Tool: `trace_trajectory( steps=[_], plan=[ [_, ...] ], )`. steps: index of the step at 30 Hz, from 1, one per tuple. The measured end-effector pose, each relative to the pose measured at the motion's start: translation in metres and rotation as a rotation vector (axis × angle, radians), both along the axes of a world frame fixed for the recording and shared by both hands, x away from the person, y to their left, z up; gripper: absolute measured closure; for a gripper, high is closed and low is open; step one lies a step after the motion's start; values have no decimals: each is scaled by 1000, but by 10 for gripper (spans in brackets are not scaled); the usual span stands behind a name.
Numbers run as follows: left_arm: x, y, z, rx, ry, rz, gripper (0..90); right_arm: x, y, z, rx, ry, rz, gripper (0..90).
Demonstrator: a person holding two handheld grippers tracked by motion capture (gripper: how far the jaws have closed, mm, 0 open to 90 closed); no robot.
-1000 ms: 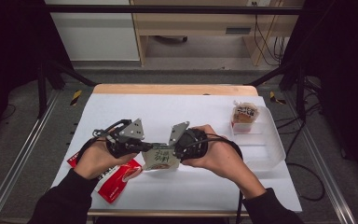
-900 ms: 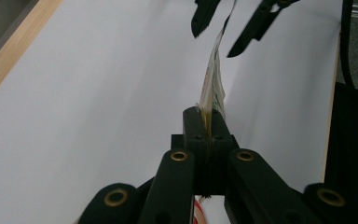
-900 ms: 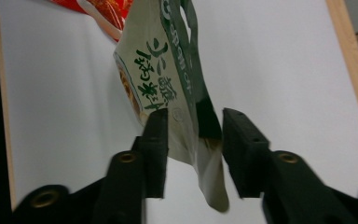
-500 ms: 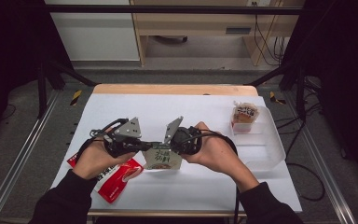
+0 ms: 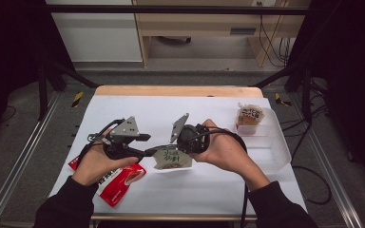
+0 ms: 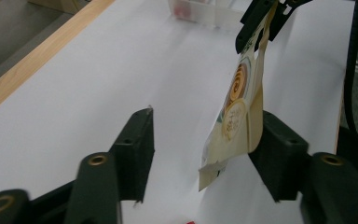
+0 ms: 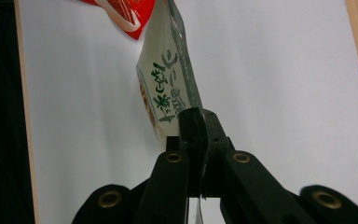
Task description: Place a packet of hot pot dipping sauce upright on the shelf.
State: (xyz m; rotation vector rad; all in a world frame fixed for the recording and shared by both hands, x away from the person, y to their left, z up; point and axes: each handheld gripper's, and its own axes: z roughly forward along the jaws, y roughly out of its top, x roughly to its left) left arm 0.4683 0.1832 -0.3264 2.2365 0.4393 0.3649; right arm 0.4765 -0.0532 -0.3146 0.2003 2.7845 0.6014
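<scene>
The right gripper (image 7: 196,122) clamps the pouch's (image 7: 168,79) edge, carrying its weight, so the left gripper (image 6: 205,140) has just been opening; the pouch hangs between its spread jaws, against one.

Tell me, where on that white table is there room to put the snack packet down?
Free: the far table strip between the wooden edge and the grippers, and the near edge right of the red packet. Crowded: the middle, where the right gripper pinches the beige packet, and the clear tray.
</scene>
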Motion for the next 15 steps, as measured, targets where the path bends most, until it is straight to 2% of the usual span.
trace_trajectory(
  steps=[2,5,8,11,15],
  plan=[
    [-2,4,-1,-17,-10,8,369,1,-3,2,-5,-4,-3,900],
    [-4,10,-10,-44,-33,47,255,3,-9,6,-3,-6,-15,900],
    [-6,17,-21,-26,-49,85,177,5,-15,10,6,-12,-28,900],
    [-7,25,-39,-25,-69,127,116,6,-24,17,22,-35,-38,900],
    [-3,35,-60,-46,-40,181,97,4,-36,29,36,-55,-55,900]
  ],
)
